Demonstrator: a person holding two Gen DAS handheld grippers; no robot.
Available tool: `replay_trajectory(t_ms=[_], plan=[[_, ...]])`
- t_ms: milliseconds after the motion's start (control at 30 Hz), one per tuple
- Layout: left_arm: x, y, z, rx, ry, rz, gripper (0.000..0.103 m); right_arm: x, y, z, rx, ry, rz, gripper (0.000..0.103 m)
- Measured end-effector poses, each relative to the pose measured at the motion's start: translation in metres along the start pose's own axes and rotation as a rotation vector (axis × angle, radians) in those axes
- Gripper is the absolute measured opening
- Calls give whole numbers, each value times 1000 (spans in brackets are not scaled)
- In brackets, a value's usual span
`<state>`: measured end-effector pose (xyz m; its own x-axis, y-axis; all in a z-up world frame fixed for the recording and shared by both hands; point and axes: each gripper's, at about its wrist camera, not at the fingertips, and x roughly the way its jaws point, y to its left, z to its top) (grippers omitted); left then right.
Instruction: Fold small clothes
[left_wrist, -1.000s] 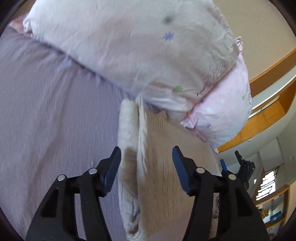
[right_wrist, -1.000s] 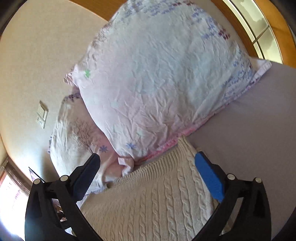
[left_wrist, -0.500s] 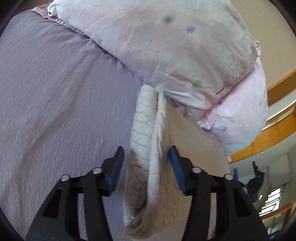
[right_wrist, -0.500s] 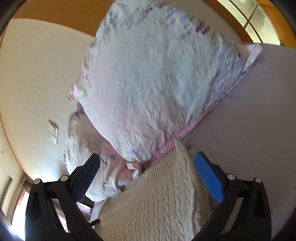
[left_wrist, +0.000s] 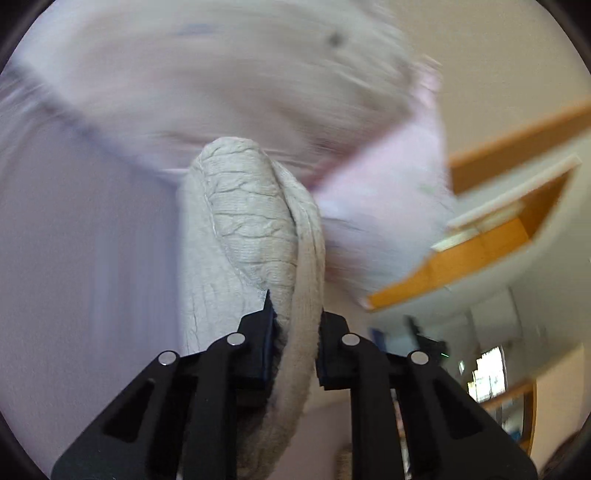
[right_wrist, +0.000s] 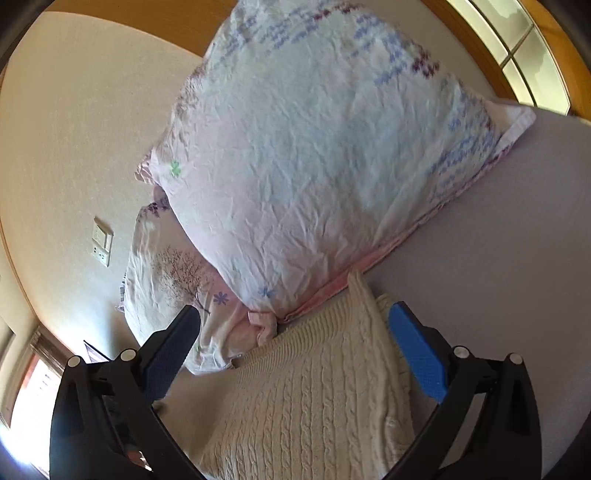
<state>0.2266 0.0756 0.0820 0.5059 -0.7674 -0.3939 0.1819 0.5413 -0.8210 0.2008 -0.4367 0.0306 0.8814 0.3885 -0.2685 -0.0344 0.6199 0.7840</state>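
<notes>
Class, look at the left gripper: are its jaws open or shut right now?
Shut. The left gripper has its jaws pinched on a doubled edge of the cream knit sweater, with no gap beside the fabric.

The sweater (right_wrist: 314, 398) lies on the bed sheet (right_wrist: 509, 258), its far end touching the front pillow (right_wrist: 325, 155). A second pillow (right_wrist: 166, 280) sits behind and left of that one, against the wall (right_wrist: 74, 129), below a wall switch (right_wrist: 102, 246).

place: home bedroom; cues: bed sheet (right_wrist: 498, 258); floral pillows (right_wrist: 314, 155); wall switch (right_wrist: 102, 241)
</notes>
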Motion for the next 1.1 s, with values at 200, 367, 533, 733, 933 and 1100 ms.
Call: replay_trajectory(t_ms=[200,367,533,733,933,1100], plan=[[178,-92,-26,-32,266,-290,28,-19,-28,14,33,-43,-35,102],[176,-77,-34,2,247,-227,40,-33,-56,26,144,-4,-2,102],[125,-45,-25,117,138,56,66,-2,-49,30,98,295,14,102],[166,-20,-49,75,300,135,66,51,-56,8,112,551,-99,100],[196,-21,-62,58,291,128,69,58,-50,-16,80,555,-86,59],[192,-10,-59,60,256,54,36,49,-26,-25,68,485,-58,48]])
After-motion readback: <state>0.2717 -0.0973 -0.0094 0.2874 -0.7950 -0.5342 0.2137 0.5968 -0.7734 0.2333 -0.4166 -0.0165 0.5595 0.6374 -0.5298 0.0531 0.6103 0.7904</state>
